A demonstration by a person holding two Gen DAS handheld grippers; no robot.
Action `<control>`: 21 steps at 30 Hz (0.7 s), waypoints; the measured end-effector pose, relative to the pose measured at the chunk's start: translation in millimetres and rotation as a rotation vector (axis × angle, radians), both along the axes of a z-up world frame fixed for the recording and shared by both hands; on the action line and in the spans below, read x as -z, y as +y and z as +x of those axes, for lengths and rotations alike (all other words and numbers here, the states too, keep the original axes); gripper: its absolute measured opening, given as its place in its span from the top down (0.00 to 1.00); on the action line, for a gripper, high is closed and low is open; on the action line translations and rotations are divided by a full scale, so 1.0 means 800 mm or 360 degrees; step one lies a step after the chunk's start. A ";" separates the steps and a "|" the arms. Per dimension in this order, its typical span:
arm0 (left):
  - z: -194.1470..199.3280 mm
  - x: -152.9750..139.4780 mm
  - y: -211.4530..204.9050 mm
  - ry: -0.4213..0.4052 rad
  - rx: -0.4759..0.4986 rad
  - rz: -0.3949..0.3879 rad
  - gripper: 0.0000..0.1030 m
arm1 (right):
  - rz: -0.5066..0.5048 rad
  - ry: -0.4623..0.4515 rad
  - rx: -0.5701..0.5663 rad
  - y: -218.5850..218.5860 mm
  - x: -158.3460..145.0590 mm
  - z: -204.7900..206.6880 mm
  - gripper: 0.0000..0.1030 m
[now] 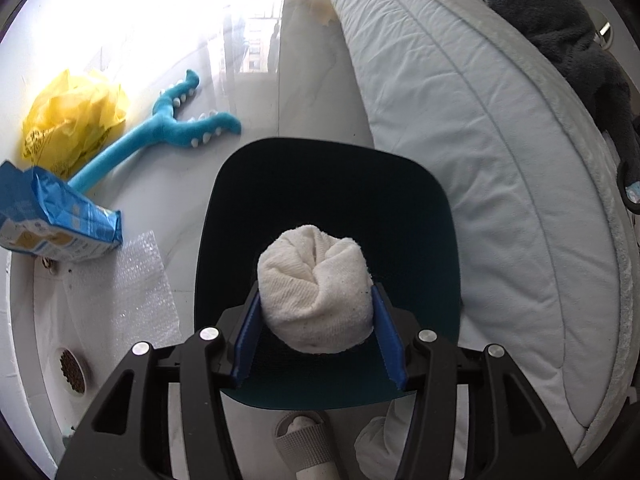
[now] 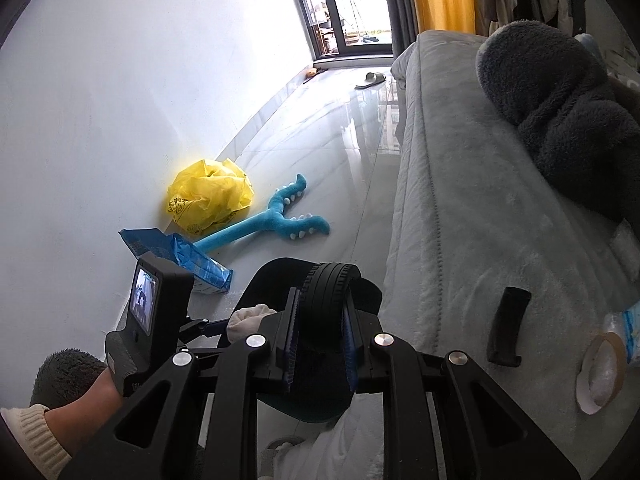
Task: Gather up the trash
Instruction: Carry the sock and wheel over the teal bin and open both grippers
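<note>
The jaws of the left gripper (image 1: 316, 322) stand partly open and pinch a balled white sock (image 1: 316, 292) between their blue pads, low in the middle of the left wrist view, right over the dark mouth of a teal bin (image 1: 432, 216). The jaws of the right gripper (image 2: 318, 344) are nearly closed and clamp the bin's thick black rim handle (image 2: 328, 280) at the lower centre of the right wrist view, carrying the bin beside the grey bed (image 2: 460, 200). As I judge it, the sock could catch on the pads when let go, or bounce off the rim if the bin tilts, since it hangs from one edge only; a slack clamp could let the bin swing or drop onto the glossy floor (image 1: 256, 92). More litter waits at the left of both views: a crumpled yellow bag (image 1: 72, 120) with dark print too small to read, a blue packet (image 1: 56, 220) whose lettering is blurred, and bubble wrap (image 1: 140, 284). A blue plush toy (image 1: 168, 128) lies between them. No brand can be made out.
</note>
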State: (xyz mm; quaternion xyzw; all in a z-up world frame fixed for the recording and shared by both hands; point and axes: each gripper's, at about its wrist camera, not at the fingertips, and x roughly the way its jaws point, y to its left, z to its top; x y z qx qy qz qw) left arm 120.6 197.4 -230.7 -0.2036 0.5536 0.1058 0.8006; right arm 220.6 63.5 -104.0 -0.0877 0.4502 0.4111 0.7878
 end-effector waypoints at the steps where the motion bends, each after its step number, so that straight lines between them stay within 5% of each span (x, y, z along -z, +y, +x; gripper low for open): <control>1: -0.002 0.004 0.004 0.0010 -0.0009 -0.0017 0.47 | -0.0007 0.0008 -0.0007 0.005 0.003 0.000 0.81; 6: -0.010 0.014 0.017 0.0029 -0.0040 -0.0068 0.43 | -0.0049 0.0056 -0.0034 0.023 0.021 0.000 0.81; 13: -0.020 0.001 0.035 -0.0058 -0.0075 -0.0081 0.22 | -0.0117 0.0122 -0.0058 0.048 0.046 0.005 0.81; 21: -0.032 -0.036 0.049 -0.0221 -0.0099 0.0002 0.18 | -0.0206 0.0214 -0.0057 0.068 0.081 0.009 0.81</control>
